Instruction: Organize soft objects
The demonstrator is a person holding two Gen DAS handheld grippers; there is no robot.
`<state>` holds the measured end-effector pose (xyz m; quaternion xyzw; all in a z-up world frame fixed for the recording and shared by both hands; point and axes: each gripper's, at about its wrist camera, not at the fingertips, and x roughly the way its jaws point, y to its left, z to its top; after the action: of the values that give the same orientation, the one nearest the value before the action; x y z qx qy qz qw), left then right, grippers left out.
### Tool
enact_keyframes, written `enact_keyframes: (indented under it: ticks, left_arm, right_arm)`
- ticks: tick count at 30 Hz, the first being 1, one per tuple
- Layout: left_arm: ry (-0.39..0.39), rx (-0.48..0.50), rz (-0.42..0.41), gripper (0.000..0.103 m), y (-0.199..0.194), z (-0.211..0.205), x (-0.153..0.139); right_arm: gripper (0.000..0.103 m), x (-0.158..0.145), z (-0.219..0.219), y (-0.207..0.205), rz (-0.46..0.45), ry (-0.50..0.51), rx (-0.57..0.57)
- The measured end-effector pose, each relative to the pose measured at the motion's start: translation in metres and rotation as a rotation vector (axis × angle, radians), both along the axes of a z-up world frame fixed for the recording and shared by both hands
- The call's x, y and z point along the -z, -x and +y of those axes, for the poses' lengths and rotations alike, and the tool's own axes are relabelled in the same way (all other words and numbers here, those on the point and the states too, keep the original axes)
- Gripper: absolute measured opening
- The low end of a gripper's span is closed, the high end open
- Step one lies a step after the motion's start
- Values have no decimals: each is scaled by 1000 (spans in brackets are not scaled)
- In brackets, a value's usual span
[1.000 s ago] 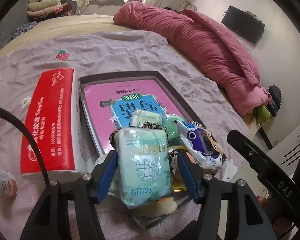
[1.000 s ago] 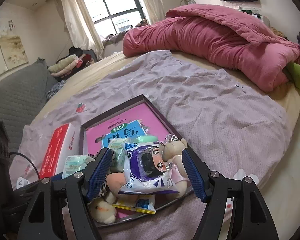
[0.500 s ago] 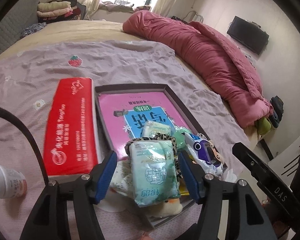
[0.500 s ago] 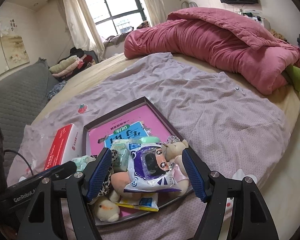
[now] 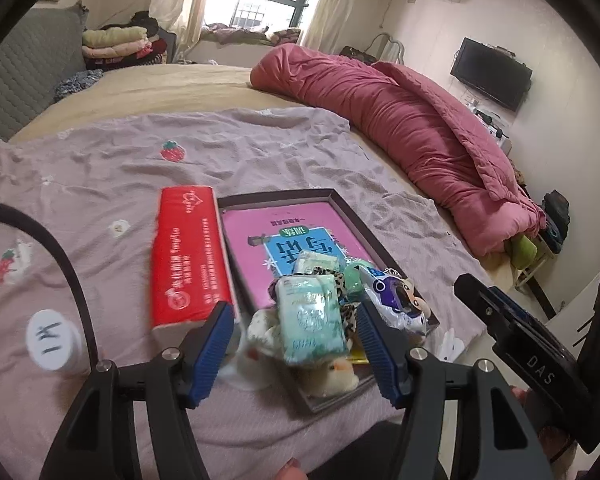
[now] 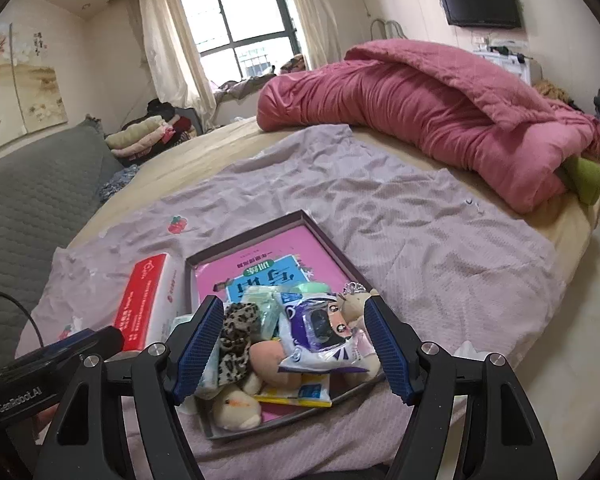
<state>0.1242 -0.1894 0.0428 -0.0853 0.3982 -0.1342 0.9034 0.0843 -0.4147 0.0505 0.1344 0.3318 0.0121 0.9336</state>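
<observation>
Both grippers have drawn up and back from the tray (image 5: 342, 199) since the earlier frames, so the pile of soft things now looks smaller and lower in each view, and more of the mauve sheet (image 6: 440, 248) shows around it. The left gripper (image 5: 296, 340) has its fingers wide apart with nothing pressed between them; the green tissue pack (image 5: 314, 318) only appears framed by them, lying on the heap. The right gripper (image 6: 296, 344) is likewise spread and empty, the purple-and-white pouch (image 6: 324, 340) lying below it on the pile.

All the small soft items sit crowded at the near end of the tray, on the pink book (image 5: 260, 240), while the red tissue box (image 5: 190, 264) lies on the sheet just beside the tray's left wall. The box's long axis runs away from the cameras, roughly parallel with that wall; the tissue pack lies much the same way, its short end toward the left gripper.

The job looks nearly finished (the box may be the only piece left outside). If it is to be moved, a grip across its narrow width near the middle seems best, squeezing gently since the soft pack will buckle.
</observation>
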Motion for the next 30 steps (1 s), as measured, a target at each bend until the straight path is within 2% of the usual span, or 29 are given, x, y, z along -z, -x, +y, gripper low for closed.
enact_keyframes:
  ticks: [5,12,23,30]
  left_arm:
    - [-43,-13,-6,63,19,8,-12]
    - [-70,-31,-18,63,48,22,-19]
    - [-106,-26,-8,64,76,24,-10]
    - [-109,-14,10,64,85,21,-2]
  right_arm:
    - [74,-9,14,15,14,33,11]
    - [74,-16,21,44,28,9,80]
    - [74,-26,36,90,-3,65,98]
    - [74,-20,42,111,38,90,61]
